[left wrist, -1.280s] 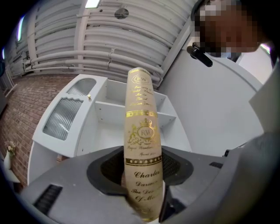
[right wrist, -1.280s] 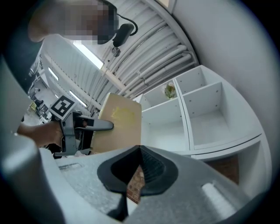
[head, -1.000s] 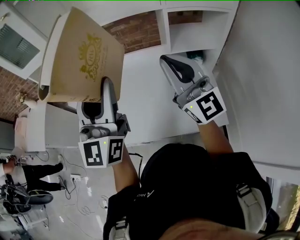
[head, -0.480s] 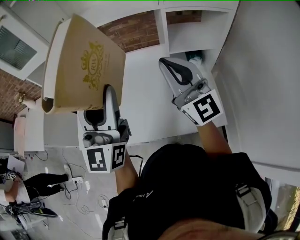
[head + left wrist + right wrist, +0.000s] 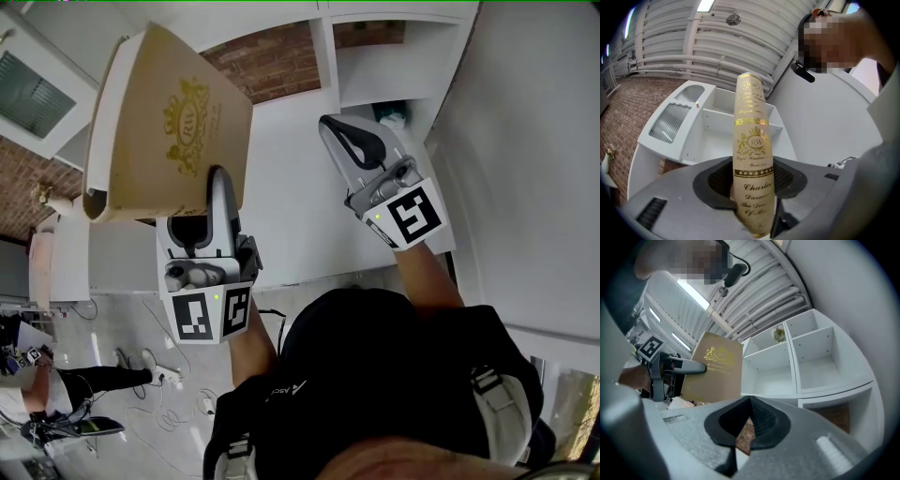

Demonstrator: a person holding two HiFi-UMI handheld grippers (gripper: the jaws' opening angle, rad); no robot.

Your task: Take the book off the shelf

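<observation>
A tan book [image 5: 159, 122] with a gold crest is held up in front of the white shelf unit [image 5: 375, 66], clear of its compartments. My left gripper [image 5: 217, 183] is shut on the book's lower edge. In the left gripper view the spine [image 5: 752, 136] stands upright between the jaws of the left gripper [image 5: 752, 192]. My right gripper [image 5: 337, 127] hovers to the right of the book, shut with nothing in it. In the right gripper view its jaws meet at the tip of the right gripper [image 5: 749, 401], and the book [image 5: 717, 369] shows at left before the shelf unit [image 5: 806, 362].
A small greenish thing [image 5: 392, 114] sits in a shelf compartment, also seen as the greenish thing [image 5: 778, 334] in the right gripper view. Brick wall [image 5: 272, 61] shows behind the shelf. A white wall [image 5: 525, 141] rises at right. A person [image 5: 56, 389] stands on the floor far below at left.
My left gripper has dropped slightly with the book still in it, and the book now sits a little higher in view. The right gripper has barely moved.
</observation>
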